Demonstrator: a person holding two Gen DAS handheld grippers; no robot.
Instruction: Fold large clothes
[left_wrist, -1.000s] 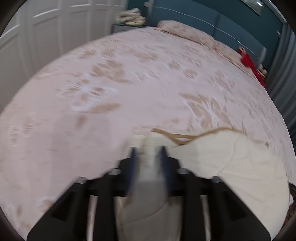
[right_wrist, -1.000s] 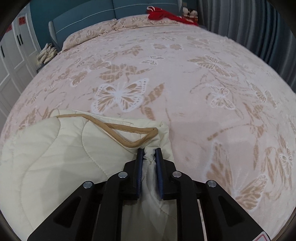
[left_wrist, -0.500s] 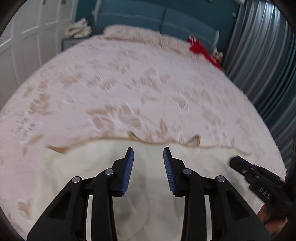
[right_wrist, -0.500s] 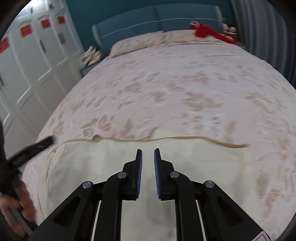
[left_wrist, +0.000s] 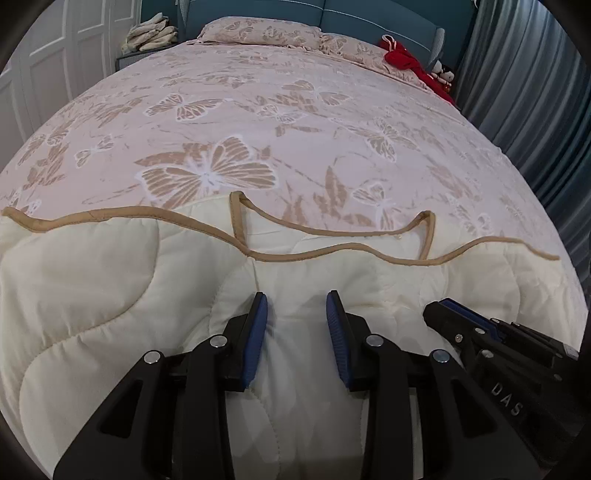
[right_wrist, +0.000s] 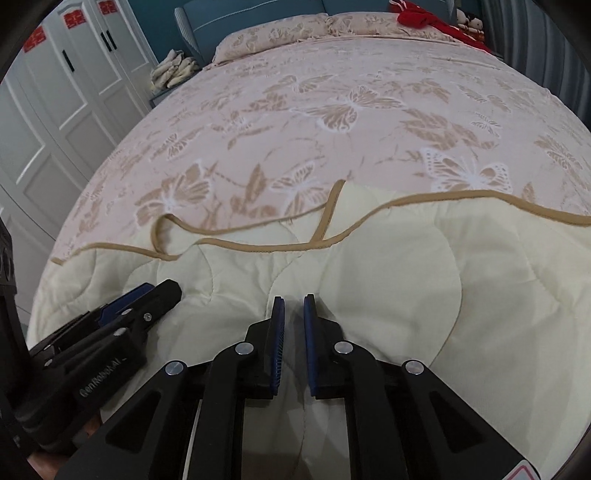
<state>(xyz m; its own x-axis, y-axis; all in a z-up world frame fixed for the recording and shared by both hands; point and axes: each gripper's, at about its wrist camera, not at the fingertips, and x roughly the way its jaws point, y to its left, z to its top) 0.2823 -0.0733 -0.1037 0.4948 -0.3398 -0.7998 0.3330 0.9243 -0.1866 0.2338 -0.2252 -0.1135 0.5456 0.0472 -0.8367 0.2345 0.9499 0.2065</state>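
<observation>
1. The cream quilted padded garment with tan binding (left_wrist: 110, 280) lies flat on the near end of the butterfly-print bedspread (left_wrist: 258, 110).
2. Left gripper (left_wrist: 297, 325) hovers wide apart; right gripper (right_wrist: 294, 325) narrowly apart, both empty.
3. Likely soft, bulky, light; pinch the tan-bound edge.

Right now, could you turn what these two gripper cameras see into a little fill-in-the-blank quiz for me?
1. The cream quilt is edged with a ____ trim.
2. The bedspread under it is printed with ____.
3. The left gripper grips nothing; its jaws stand ____.
4. Near the pillows lies a ____ garment.

Missing words: tan; butterflies; open; red
</observation>
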